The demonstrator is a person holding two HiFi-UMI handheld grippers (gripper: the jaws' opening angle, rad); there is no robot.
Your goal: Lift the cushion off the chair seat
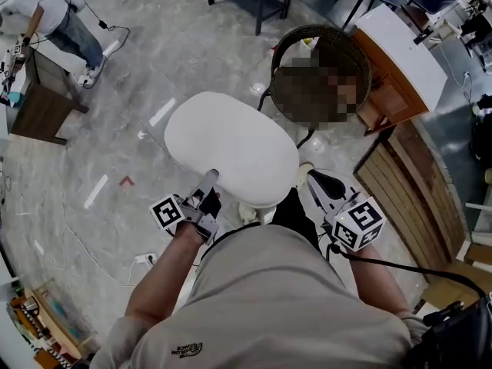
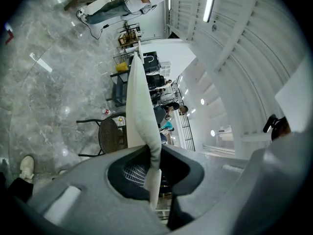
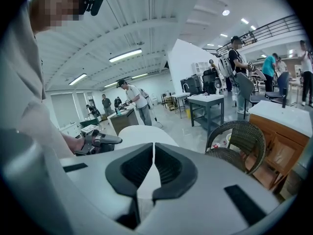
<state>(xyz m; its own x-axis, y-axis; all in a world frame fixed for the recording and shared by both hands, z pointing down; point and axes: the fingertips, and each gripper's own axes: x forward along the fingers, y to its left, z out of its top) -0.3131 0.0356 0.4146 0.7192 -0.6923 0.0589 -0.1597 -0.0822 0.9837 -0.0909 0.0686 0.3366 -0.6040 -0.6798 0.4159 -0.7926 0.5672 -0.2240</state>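
Holding cushion (image 1: 231, 148) off chair (image 1: 338, 37), left claw (image 1: 209, 177) and right claw (image 1: 314, 177) clamped on its thin edge; I'd fear slip if swung.

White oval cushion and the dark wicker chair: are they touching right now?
Apart. The right gripper view shows a strip of grey floor between the white oval cushion and the dark wicker chair, with the cushion held up nearer the camera.
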